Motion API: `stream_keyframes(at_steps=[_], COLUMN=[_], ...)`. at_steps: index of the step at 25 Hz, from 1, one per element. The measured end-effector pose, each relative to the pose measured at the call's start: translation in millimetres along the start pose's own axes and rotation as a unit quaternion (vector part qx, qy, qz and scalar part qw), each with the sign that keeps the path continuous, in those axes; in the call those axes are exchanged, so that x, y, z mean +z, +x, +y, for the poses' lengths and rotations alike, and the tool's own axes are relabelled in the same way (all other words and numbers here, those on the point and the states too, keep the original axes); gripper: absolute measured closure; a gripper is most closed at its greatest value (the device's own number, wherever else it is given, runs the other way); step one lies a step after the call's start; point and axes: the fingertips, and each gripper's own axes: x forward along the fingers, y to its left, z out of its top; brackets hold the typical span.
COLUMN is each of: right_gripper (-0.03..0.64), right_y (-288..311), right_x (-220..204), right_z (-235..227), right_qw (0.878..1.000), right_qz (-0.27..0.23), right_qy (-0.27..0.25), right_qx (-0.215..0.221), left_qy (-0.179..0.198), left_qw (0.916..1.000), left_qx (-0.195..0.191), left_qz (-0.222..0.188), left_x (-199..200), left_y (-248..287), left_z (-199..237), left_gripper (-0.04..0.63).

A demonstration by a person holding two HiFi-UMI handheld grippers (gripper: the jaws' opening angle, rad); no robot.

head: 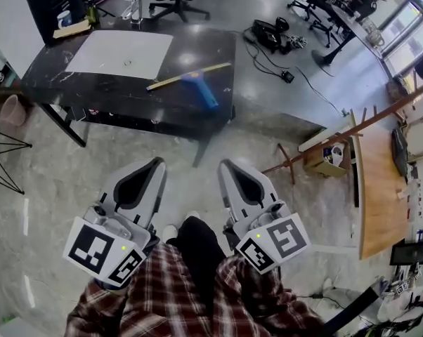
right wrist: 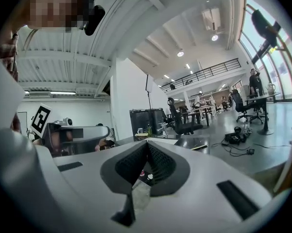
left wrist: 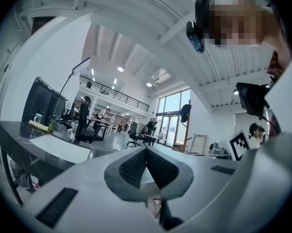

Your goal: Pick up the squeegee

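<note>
While the squeegee (head: 196, 84) lies on the black table (head: 50, 79) in the upper middle of the head view, the left gripper (head: 157, 162) and right gripper (head: 225, 163) hang low in the frame, well apart from it. The left gripper view shows its jaws pressed together, nothing between them. The right gripper view shows those jaws likewise clenched and empty.

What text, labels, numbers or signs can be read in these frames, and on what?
No words or numbers can be read anywhere in these frames.
On the left gripper and right gripper: black-and-white square markers, patterns only, no text.
On the squeegee and the white sheet on the table: no legible print.
</note>
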Motion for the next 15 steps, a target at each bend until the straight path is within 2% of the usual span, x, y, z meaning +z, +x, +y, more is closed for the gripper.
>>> stream_keyframes(at_steps=[7, 15], right_gripper=[0.604, 0.604], right_y=[64, 173], right_x=[9, 50], right_z=[-52, -122], right_qw=[1.000, 1.000], right_qz=[0.006, 0.007], right_qy=[0.005, -0.007], right_qx=[-0.008, 0.022], left_qy=[-0.009, -0.002], left_qw=[0.9999, 0.9996], left_qx=[0.004, 0.025], left_qz=[0.008, -0.007], left_x=[0, 39], left_y=[55, 152], left_z=[53, 127], left_gripper=[0.586, 0.586])
